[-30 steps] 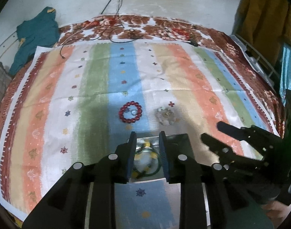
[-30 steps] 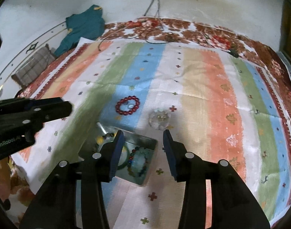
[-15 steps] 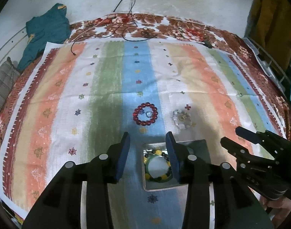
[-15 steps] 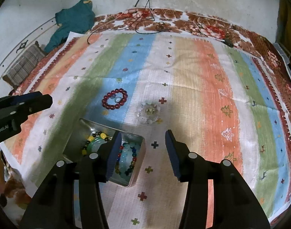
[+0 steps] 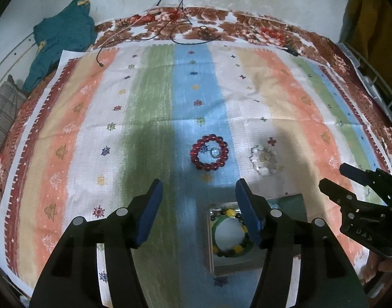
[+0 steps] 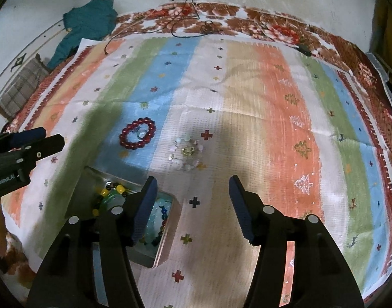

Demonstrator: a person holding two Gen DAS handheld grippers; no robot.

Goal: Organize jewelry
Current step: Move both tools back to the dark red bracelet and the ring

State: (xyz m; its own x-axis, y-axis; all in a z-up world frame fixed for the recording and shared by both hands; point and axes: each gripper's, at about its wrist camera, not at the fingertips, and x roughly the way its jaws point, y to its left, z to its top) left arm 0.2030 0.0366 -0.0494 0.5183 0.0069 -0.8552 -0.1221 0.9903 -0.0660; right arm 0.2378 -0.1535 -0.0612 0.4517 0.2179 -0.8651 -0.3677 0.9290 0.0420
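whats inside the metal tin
The tin holds a green bangle ringed by yellow and dark beads, plus pale blue and multicoloured bead bracelets. The right tongs hide part of its contents.

A bed carries a striped cloth [image 5: 149,107] spread over a brown floral bedspread [image 5: 247,23]. On the cloth lie a red bead bracelet [image 5: 209,152], a pale clear bracelet [image 5: 263,159] beside it, and a metal tin [image 6: 167,233] holding beaded bracelets.

Before you a striped cloth [image 5: 155,102] covers a floral bedspread [image 5: 247,23]. At far left you have a teal garment [image 5: 62,41] beside a checked cushion [image 5: 3,113]. Black cables [image 5: 180,5] trail down the far wall.
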